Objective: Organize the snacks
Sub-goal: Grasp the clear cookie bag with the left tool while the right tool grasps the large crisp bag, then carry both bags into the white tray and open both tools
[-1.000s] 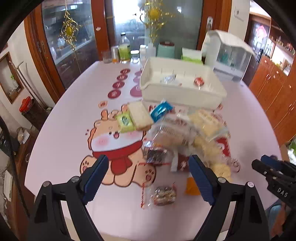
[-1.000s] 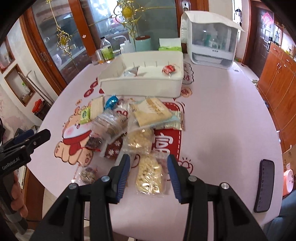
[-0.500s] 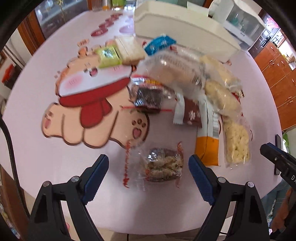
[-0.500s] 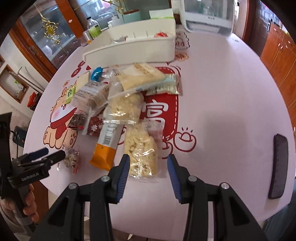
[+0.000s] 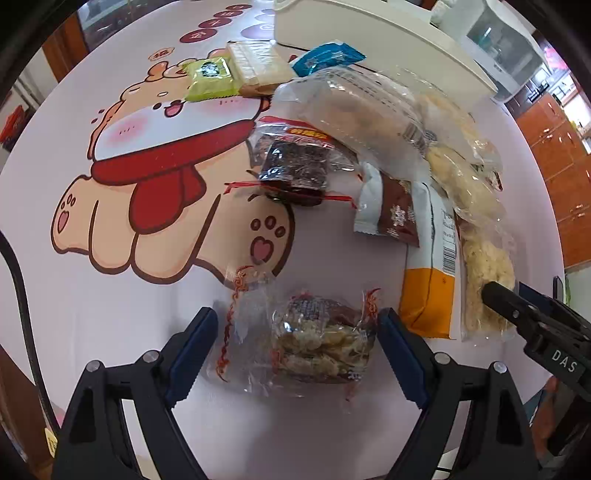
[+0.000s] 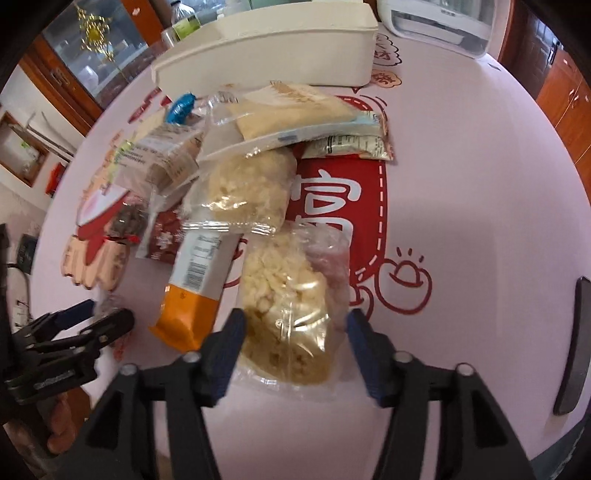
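Note:
My left gripper point(image 5: 295, 332) is open, its jaws on either side of a clear packet of brown nut candy point(image 5: 317, 339) lying on the pink table. My right gripper point(image 6: 295, 328) is open around the near end of a clear bag of pale puffed snack point(image 6: 288, 306). A pile of snacks lies beyond: an orange-and-white bar point(image 6: 195, 291), a brown wrapper point(image 5: 391, 214), a dark packet point(image 5: 295, 173), a green packet point(image 5: 210, 77) and a blue packet point(image 5: 325, 57). The white bin point(image 6: 266, 55) stands behind the pile.
A dark phone-like slab point(image 6: 572, 343) lies at the table's right edge. A white appliance point(image 6: 439, 22) stands behind the bin. Bottles point(image 6: 184, 22) stand at the far side. The table's near edge is just below both grippers. Wooden cabinets line the right wall.
Both grippers have dropped down and forward to the table. The left jaws now flank the nut candy packet. The right jaws have opened wider and flank the puffed snack bag.

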Demonstrator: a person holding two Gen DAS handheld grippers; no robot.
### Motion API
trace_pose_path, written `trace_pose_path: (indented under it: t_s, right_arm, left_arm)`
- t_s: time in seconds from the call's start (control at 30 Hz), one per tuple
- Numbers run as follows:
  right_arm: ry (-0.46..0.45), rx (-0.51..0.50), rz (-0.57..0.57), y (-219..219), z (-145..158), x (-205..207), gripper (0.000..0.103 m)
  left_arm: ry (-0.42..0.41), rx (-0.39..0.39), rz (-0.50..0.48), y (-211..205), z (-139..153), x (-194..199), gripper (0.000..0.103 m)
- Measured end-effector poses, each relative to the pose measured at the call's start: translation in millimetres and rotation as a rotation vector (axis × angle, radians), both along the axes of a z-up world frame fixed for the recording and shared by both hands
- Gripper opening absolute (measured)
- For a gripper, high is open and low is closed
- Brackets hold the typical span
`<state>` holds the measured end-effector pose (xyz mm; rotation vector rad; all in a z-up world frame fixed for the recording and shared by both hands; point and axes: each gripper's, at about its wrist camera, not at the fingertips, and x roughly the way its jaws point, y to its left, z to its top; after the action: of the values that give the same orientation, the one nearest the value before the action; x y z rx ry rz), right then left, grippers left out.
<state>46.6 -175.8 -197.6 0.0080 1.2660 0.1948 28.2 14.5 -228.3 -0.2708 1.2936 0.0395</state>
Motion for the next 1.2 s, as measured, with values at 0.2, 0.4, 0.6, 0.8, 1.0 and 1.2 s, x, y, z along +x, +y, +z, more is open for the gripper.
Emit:
trace_pose_path:
  t_s: [0.2, 0.4, 0.6, 0.8, 1.0, 1.2]
  right_arm:
    - [0.014, -0.065, 0.036, 17, -16, 3, 0.068]
    - [-0.018, -0.123, 0.064, 23, -18, -3, 0.061]
    - [-0.009, -0.13, 0.072, 20, -18, -5, 0.06]
    - [-0.018, -0.142, 0.098, 27, -11, -17, 0.059]
    - [-0.067, -0.147, 0.129, 36, 11, -26, 0.059]
    - [-0.123, -0.146, 0.141, 37, 34, -24, 0.059]
  left_arm:
    - [-0.003, 0.048, -0.013, -3, -3, -2, 0.083]
    - [-0.007, 0.069, -0.017, 2, -2, -8, 0.073]
    - [-0.001, 0.047, -0.039, 7, 3, -16, 0.059]
    - [-0.026, 0.084, -0.088, -2, 17, -20, 0.055]
    - [-0.158, 0.173, -0.153, -14, 61, -21, 0.055]
    - [-0.247, 0.177, -0.17, -17, 101, -8, 0.055]
